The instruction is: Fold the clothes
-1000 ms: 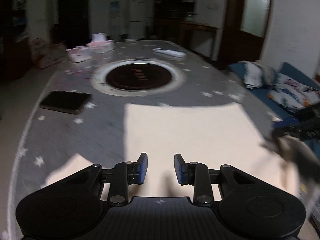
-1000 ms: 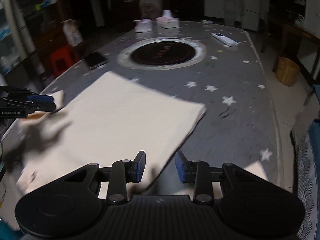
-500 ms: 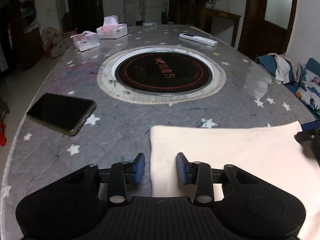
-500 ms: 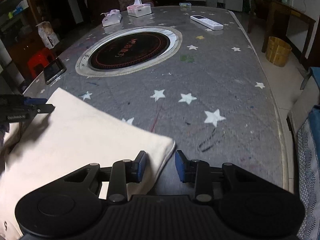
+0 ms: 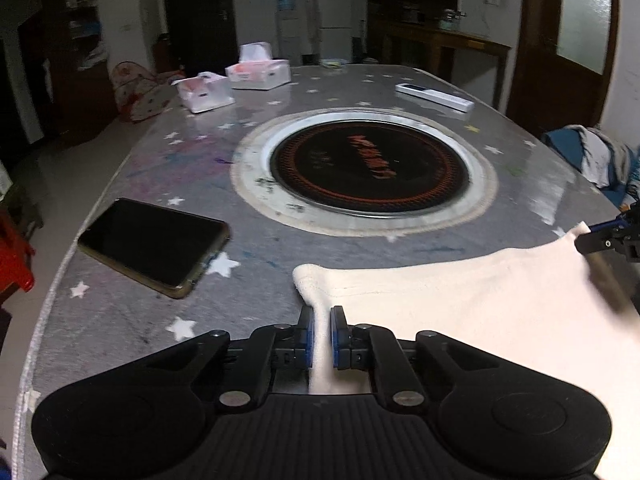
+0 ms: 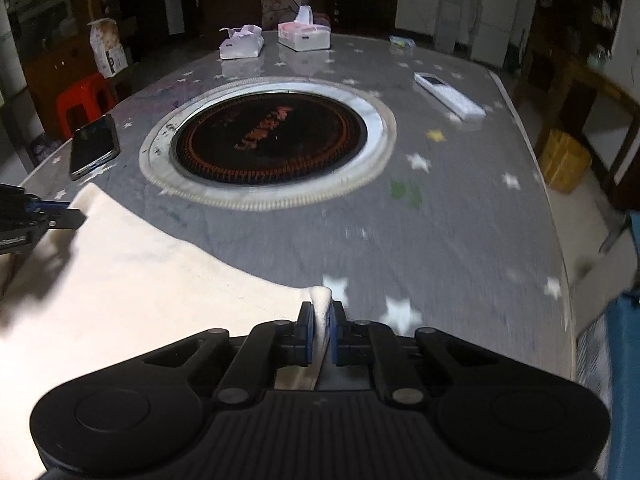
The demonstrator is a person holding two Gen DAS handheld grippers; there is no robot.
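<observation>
Left wrist view: left hand-held gripper (image 5: 320, 334) pinched narrow on the near-left corner of the cream cloth (image 5: 460, 300).
Right wrist view: right hand-held gripper (image 6: 320, 332) clamped on the cloth's other far corner, a nub of fabric poking up between the pads.
Cloth place: on the grey starred surface (image 6: 460, 240), on the near side of the round hotplate (image 5: 368, 168), its far edge just short of the ring.
Nearby: phone (image 5: 154, 246) left of the hotplate, apart from the cloth.
Done: both corners gripped (looks like a flat sheet, number of layers unclear).
Left: lift and carry the corners over for a fold, lay it down, smooth; probably further folds after.
Progress: early, I'd judge.
</observation>
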